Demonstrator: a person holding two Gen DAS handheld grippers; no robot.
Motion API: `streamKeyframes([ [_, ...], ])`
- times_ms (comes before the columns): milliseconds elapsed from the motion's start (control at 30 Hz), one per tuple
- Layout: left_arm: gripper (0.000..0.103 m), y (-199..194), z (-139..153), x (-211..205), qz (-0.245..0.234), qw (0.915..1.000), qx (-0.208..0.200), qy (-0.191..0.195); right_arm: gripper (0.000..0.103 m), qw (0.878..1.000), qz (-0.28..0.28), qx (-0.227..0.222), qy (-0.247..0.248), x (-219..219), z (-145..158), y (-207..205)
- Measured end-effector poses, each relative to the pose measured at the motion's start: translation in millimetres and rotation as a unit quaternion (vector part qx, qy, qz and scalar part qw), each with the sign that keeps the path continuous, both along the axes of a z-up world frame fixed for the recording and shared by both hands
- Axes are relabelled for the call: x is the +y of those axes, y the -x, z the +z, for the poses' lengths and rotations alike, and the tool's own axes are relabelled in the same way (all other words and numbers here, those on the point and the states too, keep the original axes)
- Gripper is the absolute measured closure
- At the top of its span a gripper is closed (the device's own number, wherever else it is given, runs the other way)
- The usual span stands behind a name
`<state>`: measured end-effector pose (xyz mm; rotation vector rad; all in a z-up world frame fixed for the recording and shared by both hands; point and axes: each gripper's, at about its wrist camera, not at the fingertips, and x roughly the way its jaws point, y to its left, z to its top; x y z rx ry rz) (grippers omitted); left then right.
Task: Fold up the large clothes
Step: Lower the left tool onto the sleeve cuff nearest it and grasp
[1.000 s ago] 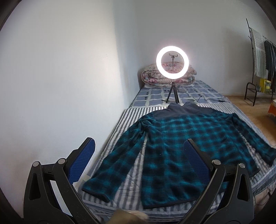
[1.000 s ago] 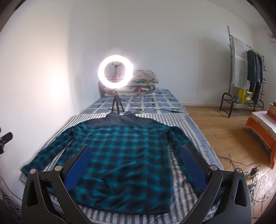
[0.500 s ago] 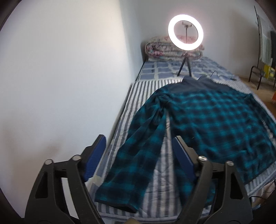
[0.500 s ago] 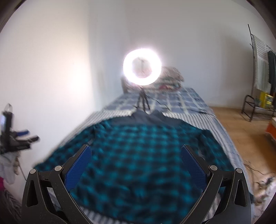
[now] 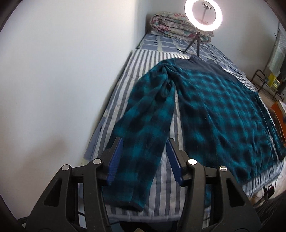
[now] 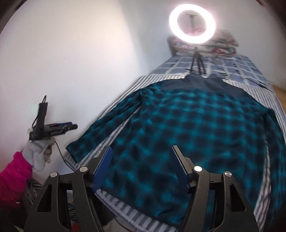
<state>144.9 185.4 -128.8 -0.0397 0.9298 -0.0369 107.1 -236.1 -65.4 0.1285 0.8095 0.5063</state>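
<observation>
Trouble, I judge, starts at the shirt (image 5: 223, 110) spread flat on the striped bed (image 5: 166, 194): my left gripper (image 5: 144, 158) straddles its left sleeve (image 5: 143, 125), jaws just narrowing yet gripping nothing, and may catch the sheet too. My right gripper (image 6: 141, 167), also just narrowing and empty above the hem, could bunch the fleece. No writing is readable.

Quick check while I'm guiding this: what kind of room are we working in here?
Most likely a bedroom at home. The plaid shirt lies spread on a bed against a white wall, a folded quilt sits at its far end, and a ring light stands on the mattress.
</observation>
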Motion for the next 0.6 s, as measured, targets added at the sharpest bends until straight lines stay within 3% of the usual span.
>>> streamKeyframes([
  [100,0.050,18,-9,-2,-0.005,0.9999,0.009,0.000,0.042,0.999,0.033,0.008,0.000,23,1,-37],
  [167,0.050,28,-18,1,-0.003,0.9998,0.020,0.008,0.053,0.998,0.054,0.019,0.005,43,-2,-59],
  [367,0.050,44,-52,-5,-0.004,0.9983,0.057,-0.015,0.053,0.991,0.109,0.079,-0.018,108,-26,-124],
  [500,0.051,44,-68,-1,-0.005,0.9970,0.072,-0.028,0.053,0.988,0.107,0.113,-0.008,141,-49,-163],
  [600,0.067,44,-78,4,-0.006,0.9959,0.085,-0.030,0.053,0.985,0.094,0.143,-0.011,155,-70,-188],
])
